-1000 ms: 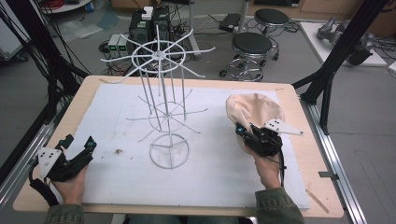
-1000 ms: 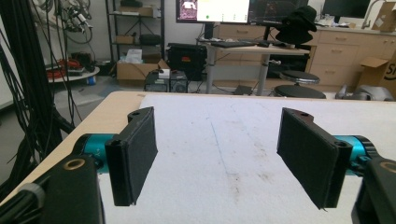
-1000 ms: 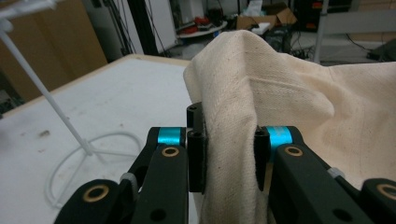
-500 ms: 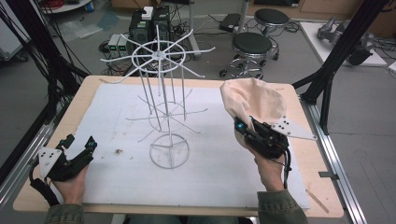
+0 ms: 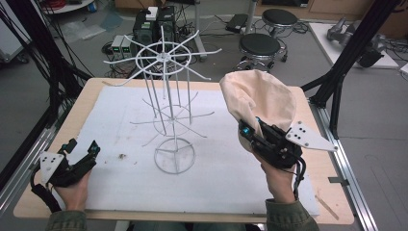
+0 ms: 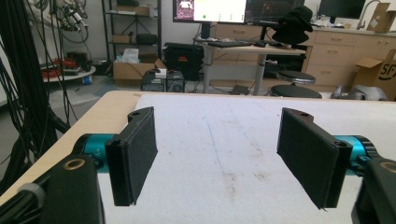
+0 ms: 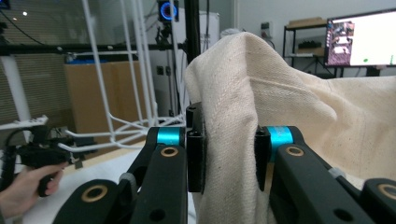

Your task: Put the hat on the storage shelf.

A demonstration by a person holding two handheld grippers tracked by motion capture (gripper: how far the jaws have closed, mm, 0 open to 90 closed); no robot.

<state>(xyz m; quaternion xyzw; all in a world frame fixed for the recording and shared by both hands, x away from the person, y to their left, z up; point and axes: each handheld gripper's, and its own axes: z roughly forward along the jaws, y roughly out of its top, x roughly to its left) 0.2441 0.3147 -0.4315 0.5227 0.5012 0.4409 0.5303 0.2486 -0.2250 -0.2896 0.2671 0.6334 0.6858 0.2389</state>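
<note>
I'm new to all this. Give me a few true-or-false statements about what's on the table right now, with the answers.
1. The right gripper pinches a cream cloth. True.
2. The left gripper holds the cloth too. False: its fingers are apart with nothing between them.
3. A white wire rack stands on the table. True.
4. The cloth hangs on the rack. False: it is held up beside the rack, apart from it.

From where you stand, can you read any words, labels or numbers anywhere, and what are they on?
"SF": cut-off dark letters on the brown cardboard box at the right edge of the left gripper view.
Wide computer screens on the desk: text too small to read.
Bright monitor behind the cream cloth bag: blurred, unreadable.
</note>
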